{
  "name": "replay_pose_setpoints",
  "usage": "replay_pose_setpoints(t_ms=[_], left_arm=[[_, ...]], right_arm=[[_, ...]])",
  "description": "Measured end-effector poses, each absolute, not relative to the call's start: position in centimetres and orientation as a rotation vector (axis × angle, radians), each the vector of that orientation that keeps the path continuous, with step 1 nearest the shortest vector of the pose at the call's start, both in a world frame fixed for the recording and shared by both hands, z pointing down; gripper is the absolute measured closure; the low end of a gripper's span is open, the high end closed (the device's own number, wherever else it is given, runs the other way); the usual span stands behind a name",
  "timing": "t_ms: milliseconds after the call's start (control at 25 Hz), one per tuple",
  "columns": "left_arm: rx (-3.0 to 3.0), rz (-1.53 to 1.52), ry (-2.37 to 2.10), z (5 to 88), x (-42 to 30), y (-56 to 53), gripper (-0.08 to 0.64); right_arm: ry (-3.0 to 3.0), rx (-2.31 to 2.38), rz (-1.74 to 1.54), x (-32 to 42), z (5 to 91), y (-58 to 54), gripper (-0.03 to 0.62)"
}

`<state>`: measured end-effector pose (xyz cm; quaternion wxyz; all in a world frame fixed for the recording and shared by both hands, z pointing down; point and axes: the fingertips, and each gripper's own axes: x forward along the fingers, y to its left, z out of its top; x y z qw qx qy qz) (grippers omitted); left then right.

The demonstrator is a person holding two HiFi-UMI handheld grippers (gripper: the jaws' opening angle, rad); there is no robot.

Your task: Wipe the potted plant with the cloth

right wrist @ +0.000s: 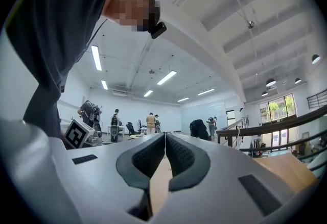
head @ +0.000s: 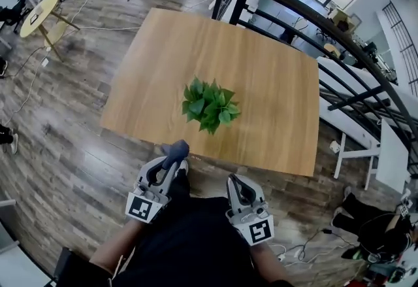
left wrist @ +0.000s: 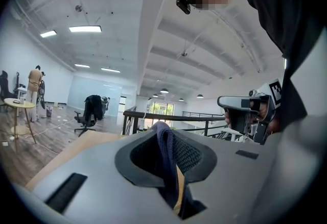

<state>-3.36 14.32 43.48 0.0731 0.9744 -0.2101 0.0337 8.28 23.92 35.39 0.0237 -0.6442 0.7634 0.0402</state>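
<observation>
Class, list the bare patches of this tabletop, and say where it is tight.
Bare table lies between the potted plant and the far edge, and on either side of it. Tightest between plant and near edge.

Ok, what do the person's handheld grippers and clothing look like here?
Both the left tongs and right tongs are light grey plastic with dark textured pads inside. Each carries a white cube with black square markers. The person wears a black top.

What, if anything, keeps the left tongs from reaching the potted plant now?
Likely nothing, so yes: the left tongs, shut on the cloth, are by the table's near edge, with only bare tabletop between them and the potted plant.
</observation>
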Motion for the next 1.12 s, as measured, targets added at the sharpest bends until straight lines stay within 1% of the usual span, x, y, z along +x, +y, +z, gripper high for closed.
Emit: replay_pose_setpoints(t_ms=[120,240,360,440,520,720,760,800,840,880,1120], left_arm=[[2.9,0.073,-0.672,42.5,-2.3,10.9,0.489],[2.959,0.134,-0.669,44.6,-1.5,9.3,0.489],[2.941,0.154,-0.725,45.6,-0.8,7.8,0.489],[2.916,0.169,-0.801,45.8,-0.6,6.8,0.489],[2.893,0.192,-0.86,46.4,-0.5,6.4,0.489],[2.844,0.202,-0.84,48.9,0.1,5.8,0.489],[2.847,0.238,-0.824,49.4,0.3,6.0,0.489],[2.845,0.28,-0.81,50.3,0.2,6.1,0.489],[2.836,0.314,-0.799,51.7,0.1,6.1,0.489],[2.816,0.336,-0.795,53.2,-0.1,5.9,0.489],[2.733,0.434,-0.797,59.0,1.3,3.9,0.489]], right_arm=[[2.38,-2.014,0.18,10.3,35.6,20.6,0.574],[2.427,-2.085,0.174,13.5,37.7,18.9,0.574],[2.443,-2.14,0.067,17.5,40.1,18.9,0.574],[2.49,-2.092,0.022,19.2,41.7,18.6,0.574],[2.605,-2.016,0.024,20.0,44.2,18.0,0.572],[2.844,-1.915,-0.22,20.8,52.6,16.2,0.571],[2.855,-1.896,-0.271,20.7,53.8,15.7,0.557],[2.848,-1.881,-0.323,20.5,54.9,14.9,0.496],[2.838,-1.87,-0.37,20.3,56.0,14.1,0.409],[2.845,-1.865,-0.409,20.2,57.4,13.4,0.371],[2.997,-1.865,-0.636,19.3,65.2,10.5,0.314]])
